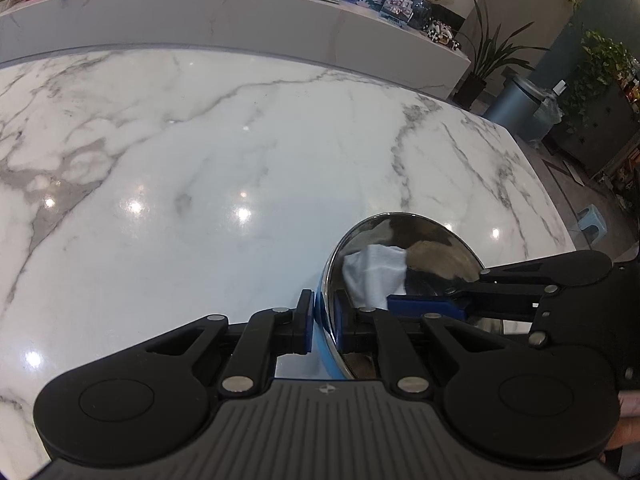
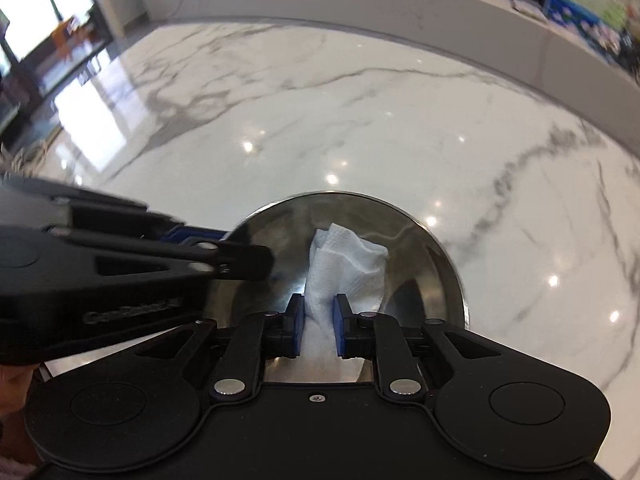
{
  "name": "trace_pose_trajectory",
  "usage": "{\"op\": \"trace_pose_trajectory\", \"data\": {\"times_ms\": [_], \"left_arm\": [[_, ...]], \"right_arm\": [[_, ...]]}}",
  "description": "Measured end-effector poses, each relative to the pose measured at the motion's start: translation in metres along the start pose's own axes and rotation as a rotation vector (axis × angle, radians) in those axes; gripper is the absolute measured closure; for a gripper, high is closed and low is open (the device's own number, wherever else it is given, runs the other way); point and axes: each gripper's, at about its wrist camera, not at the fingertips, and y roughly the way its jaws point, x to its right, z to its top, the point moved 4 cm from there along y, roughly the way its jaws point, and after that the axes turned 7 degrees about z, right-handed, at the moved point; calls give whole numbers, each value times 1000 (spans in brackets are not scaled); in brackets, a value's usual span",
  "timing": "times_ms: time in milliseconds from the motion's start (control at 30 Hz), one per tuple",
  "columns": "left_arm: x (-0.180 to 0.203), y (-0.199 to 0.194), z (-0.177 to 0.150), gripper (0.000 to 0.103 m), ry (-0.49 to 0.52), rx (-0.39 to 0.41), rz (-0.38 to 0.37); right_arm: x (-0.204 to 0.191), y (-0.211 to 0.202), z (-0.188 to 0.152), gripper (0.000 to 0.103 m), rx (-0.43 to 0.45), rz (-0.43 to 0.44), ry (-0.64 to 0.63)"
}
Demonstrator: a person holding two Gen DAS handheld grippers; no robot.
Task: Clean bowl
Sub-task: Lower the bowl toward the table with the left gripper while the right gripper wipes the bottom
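Steel bowl (image 1: 404, 264) rim is clamped by L gripper (image 1: 323, 322); paper towel (image 2: 344, 264) pinched by R gripper (image 2: 318, 326), pressed inside bowl, far of jaws.

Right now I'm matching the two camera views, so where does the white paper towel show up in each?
Left wrist view: the paper towel sits lower right, inside the steel bowl.
Right wrist view: the paper towel is centre-bottom, pinched by the right tool.
Shared landmark: the bowl's rim, gripped by the left tool.
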Motion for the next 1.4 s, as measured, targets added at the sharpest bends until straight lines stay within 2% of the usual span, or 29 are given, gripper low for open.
{"op": "trace_pose_trajectory", "data": {"times_ms": [133,200,467,600,967,1167,1233,1267,1300,1400], "left_arm": [[-1,1,-1,96,1,-5,1],[-1,2,-2,96,2,-8,2],[6,2,-5,96,52,-10,37],[10,3,-6,96,99,-7,88],[14,4,-7,96,144,-9,111],[14,3,-7,95,137,-9,109],[13,3,-7,95,129,-7,104],[12,3,-7,95,122,-5,97],[11,4,-6,95,109,-3,84],[9,5,-6,94,82,-4,73]], "right_arm": [[-11,-1,2,89,-18,71,-59],[-15,-1,2,89,-29,72,-84],[-16,5,1,90,-39,20,-113],[-15,5,0,90,-48,-18,-115],[-2,-2,-5,90,-64,-147,-119],[4,-5,-8,89,-62,-152,-101],[3,-7,-8,86,-54,-154,-105],[2,-10,-8,81,-45,-154,-107],[2,-12,-9,72,-37,-154,-108],[5,-19,-7,64,-12,-157,-88]]}}
